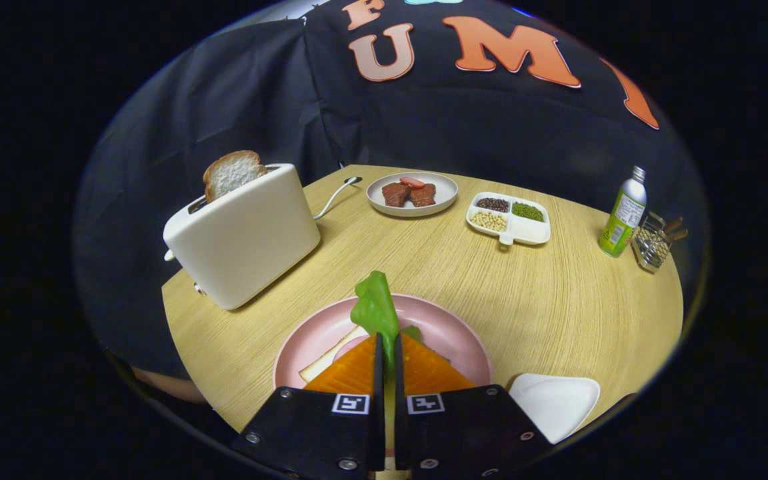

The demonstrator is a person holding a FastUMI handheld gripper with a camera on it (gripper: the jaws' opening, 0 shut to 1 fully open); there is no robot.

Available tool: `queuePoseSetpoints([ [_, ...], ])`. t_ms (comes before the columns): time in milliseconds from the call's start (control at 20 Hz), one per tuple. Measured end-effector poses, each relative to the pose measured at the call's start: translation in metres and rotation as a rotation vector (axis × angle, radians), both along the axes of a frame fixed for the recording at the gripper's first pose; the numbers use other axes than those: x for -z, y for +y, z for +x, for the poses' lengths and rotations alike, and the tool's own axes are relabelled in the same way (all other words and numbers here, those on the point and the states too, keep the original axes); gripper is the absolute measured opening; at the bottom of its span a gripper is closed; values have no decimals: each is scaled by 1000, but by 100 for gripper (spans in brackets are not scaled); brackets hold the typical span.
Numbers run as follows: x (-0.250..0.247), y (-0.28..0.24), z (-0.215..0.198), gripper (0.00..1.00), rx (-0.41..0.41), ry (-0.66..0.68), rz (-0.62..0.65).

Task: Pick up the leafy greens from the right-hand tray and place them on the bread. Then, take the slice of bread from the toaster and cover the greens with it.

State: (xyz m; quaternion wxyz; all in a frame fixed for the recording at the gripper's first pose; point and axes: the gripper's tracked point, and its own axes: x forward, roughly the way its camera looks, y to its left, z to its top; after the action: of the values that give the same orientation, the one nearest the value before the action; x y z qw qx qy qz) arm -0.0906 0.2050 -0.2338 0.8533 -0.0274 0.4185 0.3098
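fingers (387,357) nearly closed, pinching leafy greens (376,310) | greens held over bread (327,360) on pink plate (454,333) | step: we judge placing greens | next: we lower, release, then fetch toaster (244,233) slice (232,172) on table (557,300)

Green leaf (376,311) upright, pinched above bread (331,356).

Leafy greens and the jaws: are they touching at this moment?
Touching. In the gripper view the gripper has its jaws nearly closed on the leafy greens, which stick up from between them, over the pink plate and the bread.
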Motion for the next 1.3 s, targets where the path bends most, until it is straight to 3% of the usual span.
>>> queuePoseSetpoints([
  [300, 8, 19, -25, 20, -82, 57, -22],
  [550, 1, 28, -27, 39, -85, 83, -8],
  [1150, -85, 71, 26, 83, -36, 43, 99],
  [1300, -113, 93, 38, 86, -34, 53, 144],
])
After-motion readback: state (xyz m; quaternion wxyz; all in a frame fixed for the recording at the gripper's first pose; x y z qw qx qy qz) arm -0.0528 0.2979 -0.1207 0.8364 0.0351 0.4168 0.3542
